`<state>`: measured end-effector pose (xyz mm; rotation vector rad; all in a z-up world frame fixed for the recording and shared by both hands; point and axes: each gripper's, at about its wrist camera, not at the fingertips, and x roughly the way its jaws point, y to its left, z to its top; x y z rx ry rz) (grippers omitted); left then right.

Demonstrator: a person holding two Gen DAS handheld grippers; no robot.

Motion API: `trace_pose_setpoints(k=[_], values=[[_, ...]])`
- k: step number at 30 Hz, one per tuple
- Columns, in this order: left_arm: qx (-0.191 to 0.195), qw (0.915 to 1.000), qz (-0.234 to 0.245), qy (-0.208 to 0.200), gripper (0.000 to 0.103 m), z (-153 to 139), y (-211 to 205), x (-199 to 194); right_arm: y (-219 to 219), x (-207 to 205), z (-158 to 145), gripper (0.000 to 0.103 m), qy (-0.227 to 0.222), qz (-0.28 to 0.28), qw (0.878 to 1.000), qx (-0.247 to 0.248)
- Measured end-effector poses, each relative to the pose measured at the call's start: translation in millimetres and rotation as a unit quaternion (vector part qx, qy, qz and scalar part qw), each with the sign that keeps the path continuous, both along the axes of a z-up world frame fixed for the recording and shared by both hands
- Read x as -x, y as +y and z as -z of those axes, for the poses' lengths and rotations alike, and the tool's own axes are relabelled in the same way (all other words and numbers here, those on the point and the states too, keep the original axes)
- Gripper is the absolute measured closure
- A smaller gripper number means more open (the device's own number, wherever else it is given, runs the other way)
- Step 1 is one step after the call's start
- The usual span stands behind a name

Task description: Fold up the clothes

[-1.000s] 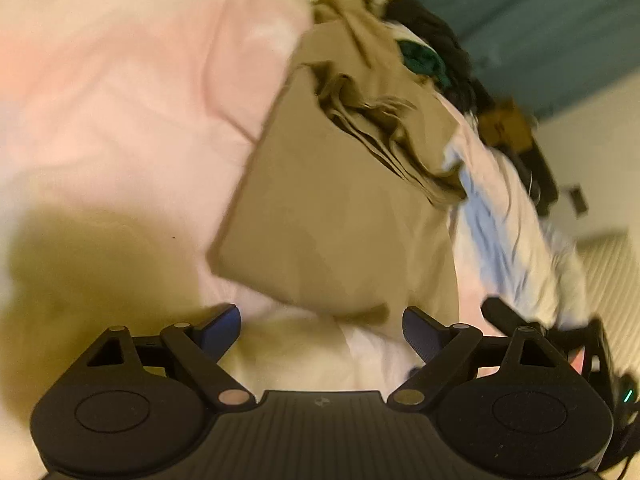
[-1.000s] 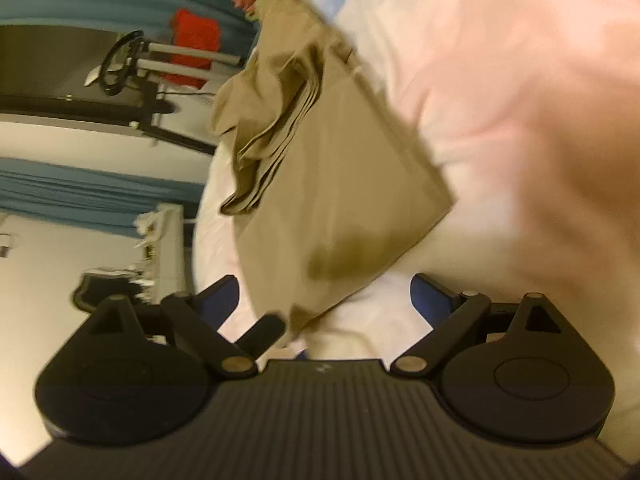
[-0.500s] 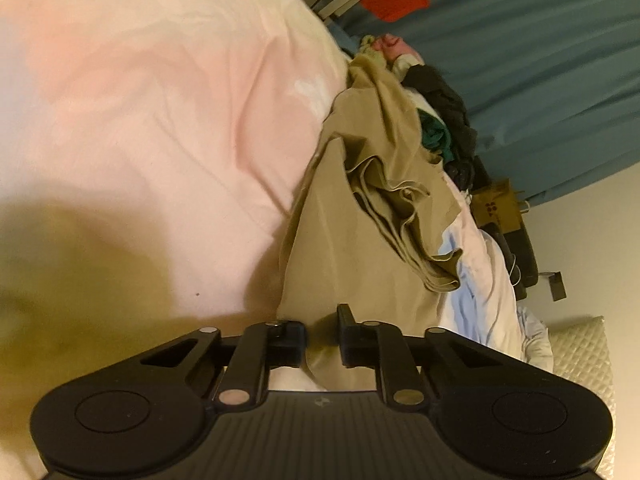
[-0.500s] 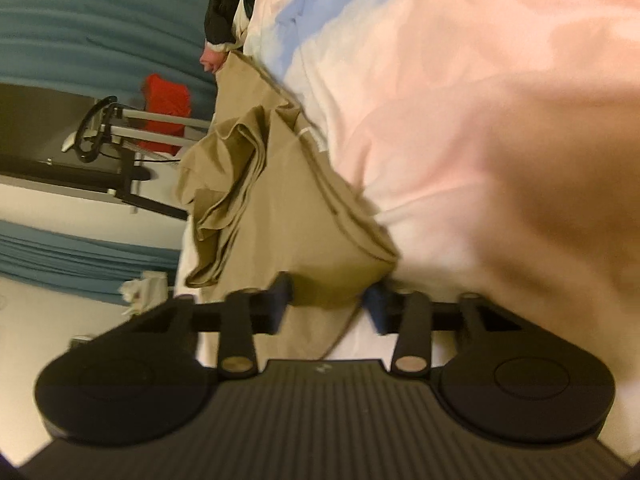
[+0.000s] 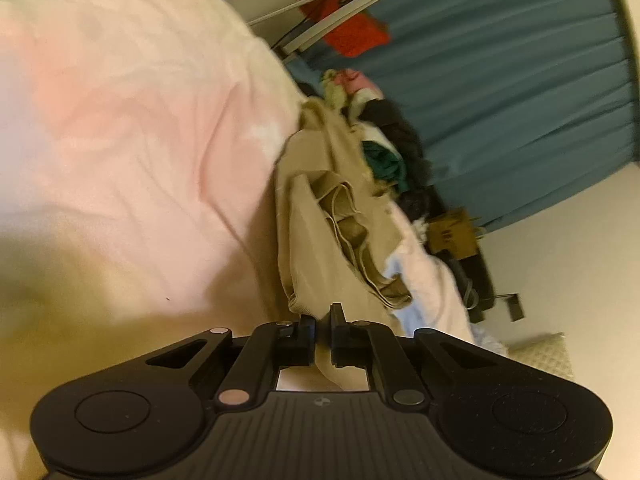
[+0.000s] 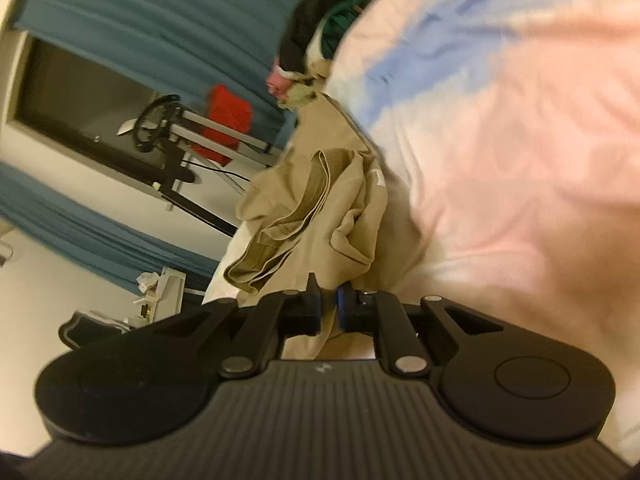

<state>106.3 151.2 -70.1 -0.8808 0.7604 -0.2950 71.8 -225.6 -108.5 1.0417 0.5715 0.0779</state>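
A tan garment (image 5: 320,248) lies crumpled on the pink and white bed cover (image 5: 132,140), with its folded hem bunched in loose layers. My left gripper (image 5: 322,326) is shut on the near edge of the garment. In the right wrist view the same tan garment (image 6: 320,216) stretches away from my right gripper (image 6: 329,306), which is shut on another part of its near edge. Cloth hangs between each pair of fingers.
A pile of other clothes (image 5: 384,148), black, green and pink, lies at the far end of the bed. Blue curtains (image 5: 520,80) hang behind. A metal rack with red cloth (image 6: 224,128) and a dark desk (image 6: 100,120) stand off the bed.
Both grippers went from wide open to shut on the garment's near edge. The garment has been pulled up and bunched, and both views have tilted.
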Motion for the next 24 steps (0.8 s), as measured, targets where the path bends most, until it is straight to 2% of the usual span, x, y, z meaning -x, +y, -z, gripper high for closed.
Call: trace_pose_setpoints(k=[3,7,15,18,21,24], values=[[0.012,0.9998,0.001,-0.013,0.097,-7.0,0.2,20.6,3.5,20.5,-14.6,0.093,-0.021,-0.001,1.0,0.02],[0.029,0.9994,-0.003,-0.017,0.097,-6.9,4.0,50.4,6.4,53.9,-14.0,0.093,-0.031,0.003,0.999,0.019],[0.011,0.9987,-0.001,-0.049,0.097,-23.4,4.2,119.6,13.2,124.0,-20.3,0.093,-0.054,-0.001,0.998,0.036],[0.004,0.9982,-0.004,-0.059,0.097,-29.9,4.4,161.0,11.5,155.6,-27.4,0.093,-0.061,-0.007,0.997,0.037],[-0.005,0.998,-0.003,-0.063,0.097,-35.2,-0.4,202.0,11.3,190.5,-40.1,0.093,-0.067,-0.011,0.996,0.058],[0.013,0.9983,0.006,-0.057,0.097,-36.9,-0.7,230.2,9.0,217.8,-52.7,0.093,-0.074,-0.007,0.994,0.081]])
